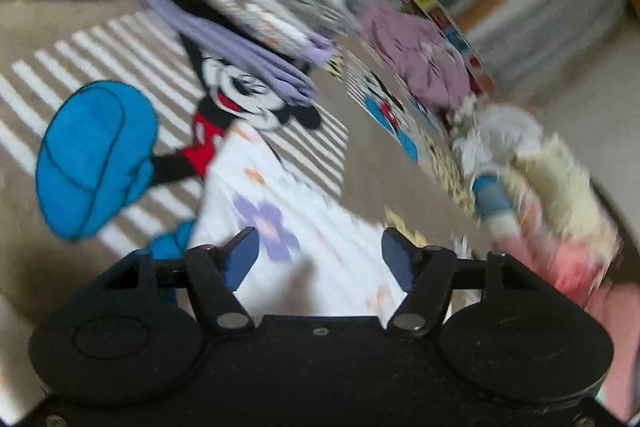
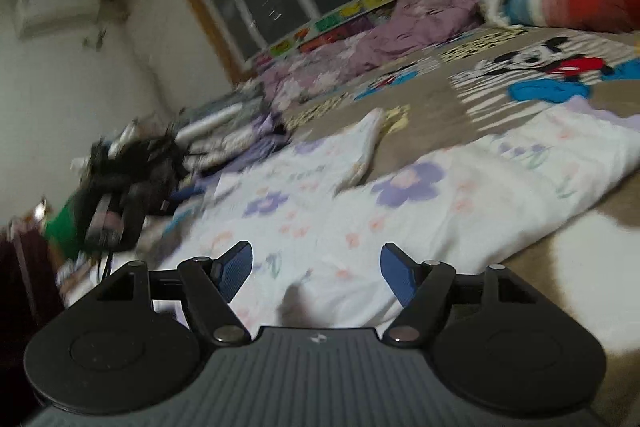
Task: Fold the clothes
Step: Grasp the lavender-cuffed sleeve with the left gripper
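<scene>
A white garment with purple and pink flowers point(image 2: 360, 211) lies spread flat on the cartoon-print bedspread point(image 2: 432, 115). It also shows in the left wrist view point(image 1: 304, 227), just beyond the fingers. My left gripper point(image 1: 318, 259) is open and empty, above the near edge of the garment. My right gripper point(image 2: 316, 269) is open and empty, low over the garment's near part. Both views are blurred by motion.
A stack of folded clothes point(image 1: 256, 3) sits on the bedspread point(image 1: 360, 167) beyond the garment. A heap of unfolded clothes point(image 1: 532, 179) lies at the right, and a purple blanket point(image 1: 420, 55) lies by the window. The other gripper point(image 2: 120, 187) shows at the left.
</scene>
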A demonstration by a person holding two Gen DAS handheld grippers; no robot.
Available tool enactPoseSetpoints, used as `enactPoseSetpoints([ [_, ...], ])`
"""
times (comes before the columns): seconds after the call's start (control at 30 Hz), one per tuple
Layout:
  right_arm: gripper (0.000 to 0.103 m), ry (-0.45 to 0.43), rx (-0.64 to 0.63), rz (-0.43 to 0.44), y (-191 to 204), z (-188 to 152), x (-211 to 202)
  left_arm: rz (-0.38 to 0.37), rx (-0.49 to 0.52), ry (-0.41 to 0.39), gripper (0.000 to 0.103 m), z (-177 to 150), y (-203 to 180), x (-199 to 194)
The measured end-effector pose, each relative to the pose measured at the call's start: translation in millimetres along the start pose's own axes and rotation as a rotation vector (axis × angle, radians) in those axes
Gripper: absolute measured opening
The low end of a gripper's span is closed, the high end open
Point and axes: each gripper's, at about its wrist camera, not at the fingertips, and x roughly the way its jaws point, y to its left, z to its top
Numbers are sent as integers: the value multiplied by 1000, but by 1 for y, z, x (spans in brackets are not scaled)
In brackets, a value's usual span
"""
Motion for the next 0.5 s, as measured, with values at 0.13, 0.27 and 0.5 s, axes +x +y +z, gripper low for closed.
enactPoseSetpoints([
  [0.13, 71, -87, 182, -45, -29, 11, -19, 17, 222, 6, 71, -41, -51, -6],
  [0.27, 71, -191, 414, -108, -74, 19, -47, 1, 450, 26, 71, -95, -103, -13],
  [0.5, 70, -341, 753, -65, -139, 16, -76, -64, 851, 90, 71, -191, -181, -15],
])
